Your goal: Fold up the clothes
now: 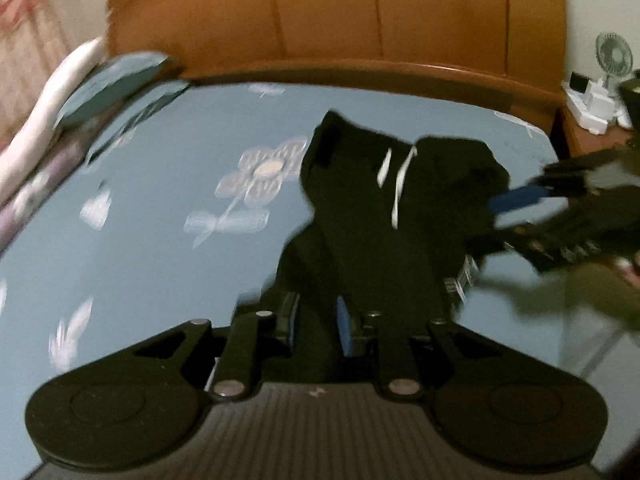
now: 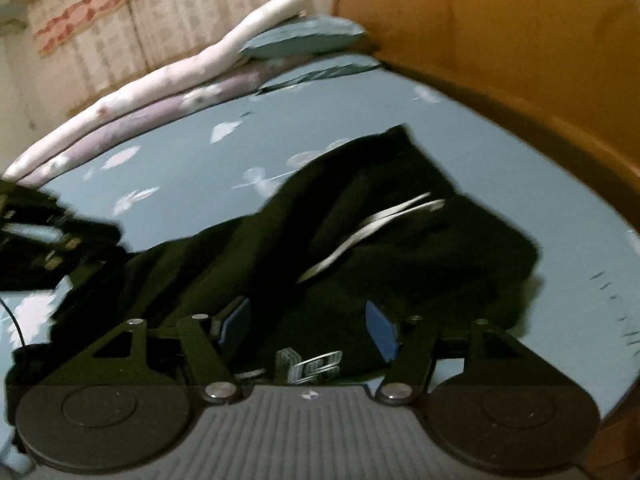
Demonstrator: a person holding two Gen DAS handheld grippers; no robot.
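A black garment [image 1: 360,216] with two white drawstrings [image 1: 402,184] lies bunched on the blue flowered bed sheet [image 1: 168,208]. My left gripper [image 1: 318,324] sits at the garment's near end. Its blue pads stand a little apart, with a strip of black cloth running between them; no pinch on the cloth shows. My right gripper [image 1: 516,212] comes in from the right at the garment's far corner. In the right wrist view the right gripper [image 2: 308,328] stands wide open over the black garment [image 2: 420,256], near a white printed label [image 2: 316,364]. The left gripper [image 2: 44,232] is a blur at the left edge.
A wooden headboard [image 1: 328,20] closes the far end of the bed. Folded bedding and a blue pillow [image 1: 112,80] lie along the left side by a curtain. A nightstand with a small fan [image 1: 612,56] stands at the right. Bare sheet lies left of the garment.
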